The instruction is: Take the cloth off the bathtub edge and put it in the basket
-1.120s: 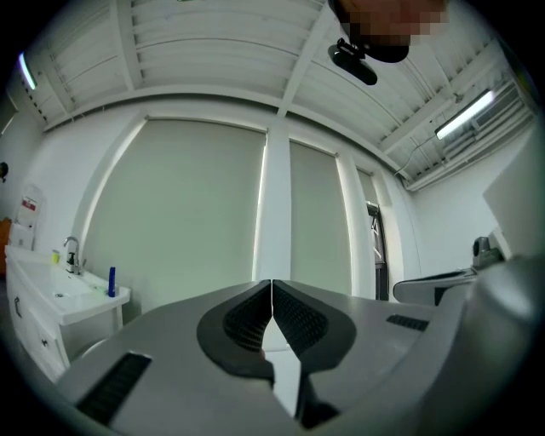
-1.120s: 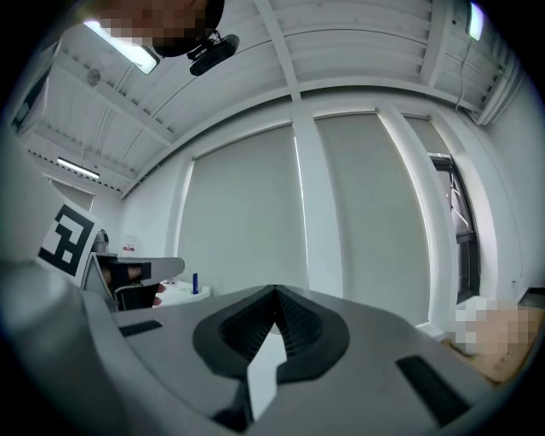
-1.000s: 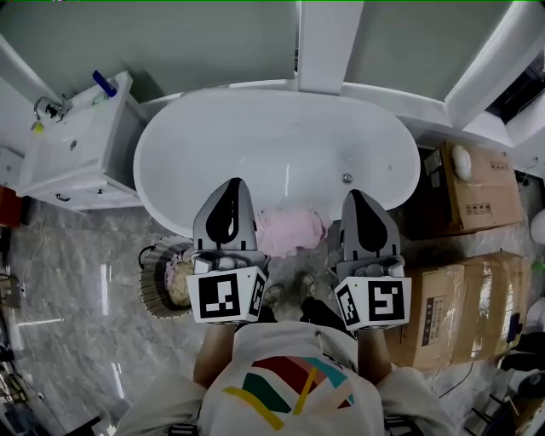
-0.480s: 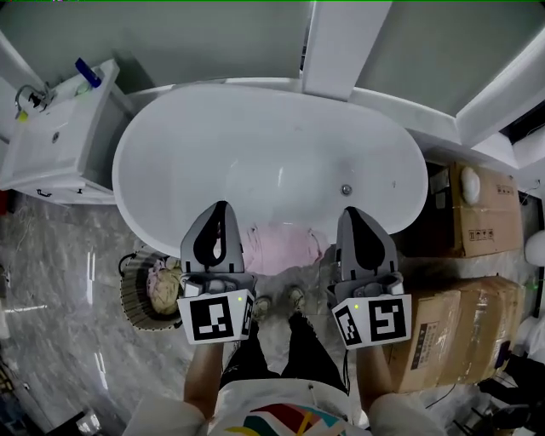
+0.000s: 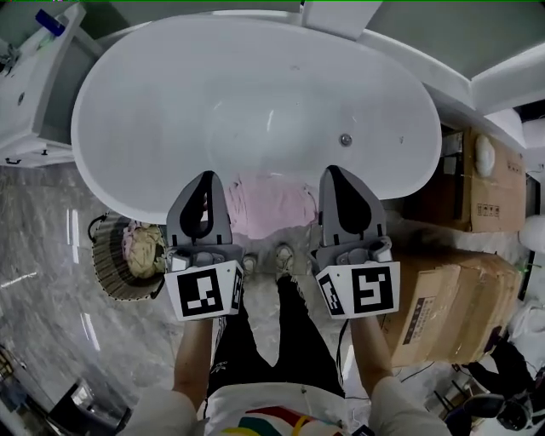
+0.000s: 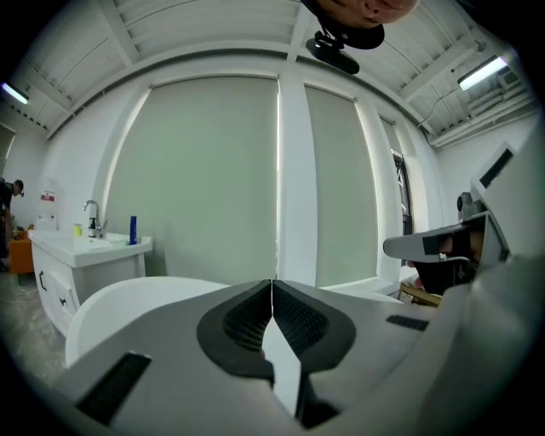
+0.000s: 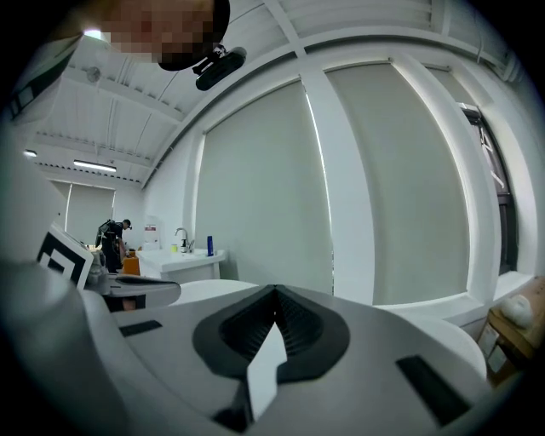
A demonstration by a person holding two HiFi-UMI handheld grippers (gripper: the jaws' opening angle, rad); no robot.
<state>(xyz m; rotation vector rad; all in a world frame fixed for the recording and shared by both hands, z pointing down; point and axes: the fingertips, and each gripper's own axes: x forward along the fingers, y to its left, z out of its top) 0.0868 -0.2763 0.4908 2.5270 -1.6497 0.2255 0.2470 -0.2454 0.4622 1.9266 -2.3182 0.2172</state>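
A pink cloth (image 5: 271,204) is draped over the near edge of the white oval bathtub (image 5: 170,94), between my two grippers in the head view. The left gripper (image 5: 205,180) hovers at the cloth's left side, jaws shut and empty; in the left gripper view its gripper (image 6: 272,285) points level at the blinds. The right gripper (image 5: 334,174) hovers at the cloth's right side, also shut and empty; the same gripper (image 7: 275,294) shows closed in the right gripper view. A round wicker basket (image 5: 106,264) stands on the floor left of me, with some cloth items (image 5: 143,249) inside.
Cardboard boxes (image 5: 451,298) stand stacked at my right, close to the tub. A white vanity with a sink (image 5: 34,94) stands at the far left, with a blue bottle (image 5: 51,21) on it. The floor is grey marble (image 5: 51,341). A person (image 7: 113,240) stands far off in the right gripper view.
The head view has moved forward and tilted down over the tub; tub, cloth and basket sit higher and closer in frame. Both grippers stay shut, flanking the cloth.
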